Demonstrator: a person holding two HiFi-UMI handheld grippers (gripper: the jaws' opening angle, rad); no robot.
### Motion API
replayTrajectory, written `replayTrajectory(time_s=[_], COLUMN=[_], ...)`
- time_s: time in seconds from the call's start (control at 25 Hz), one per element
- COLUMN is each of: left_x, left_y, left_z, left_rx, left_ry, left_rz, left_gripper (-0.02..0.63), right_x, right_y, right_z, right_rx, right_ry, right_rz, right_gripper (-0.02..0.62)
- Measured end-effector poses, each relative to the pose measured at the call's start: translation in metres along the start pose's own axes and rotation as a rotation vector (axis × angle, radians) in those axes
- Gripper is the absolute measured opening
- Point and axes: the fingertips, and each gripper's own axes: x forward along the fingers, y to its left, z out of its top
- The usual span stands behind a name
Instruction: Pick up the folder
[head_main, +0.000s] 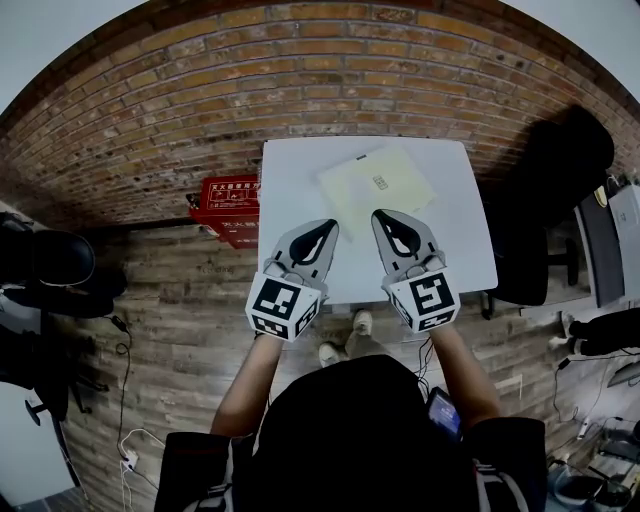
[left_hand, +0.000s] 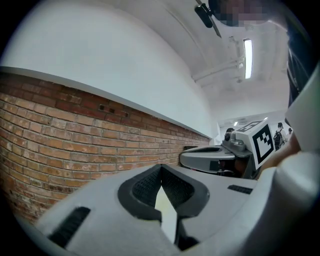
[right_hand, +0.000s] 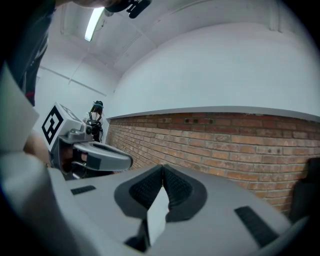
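Both pressed together, empty, the left hand-held gripper (head_main: 324, 229) and right hand-held gripper (head_main: 384, 216) hang near the yellow folder (head_main: 385, 185).

light: even, ceiling tube (left_hand: 248, 59) | edges: fisheye-bent, dark corners | focus: mostly sharp

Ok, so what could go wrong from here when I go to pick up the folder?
The folder lies flat on the table, so a jaw may push it toward the brick wall instead of getting under it. Both the left gripper and the right gripper are shut and empty; reaching in like that would likely just nudge it.
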Motion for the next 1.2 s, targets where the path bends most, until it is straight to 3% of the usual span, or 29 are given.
replayTrajectory(time_s=[0.6,1.2], left_x=[0.06,0.114], left_y=[0.012,0.046], left_z=[-0.02,-0.064], left_rx=[-0.032,-0.058], left_ry=[0.041,0.128], left_rz=[-0.009,0.015], left_gripper=[0.011,0.009], right_x=[0.02,0.065], right_y=[-0.043,-0.078], right_z=[-0.037,-0.088], right_rx=[0.035,0.073], right_ry=[0.068,0.163], right_rz=[0.016,0.071], right_gripper=[0.026,0.028])
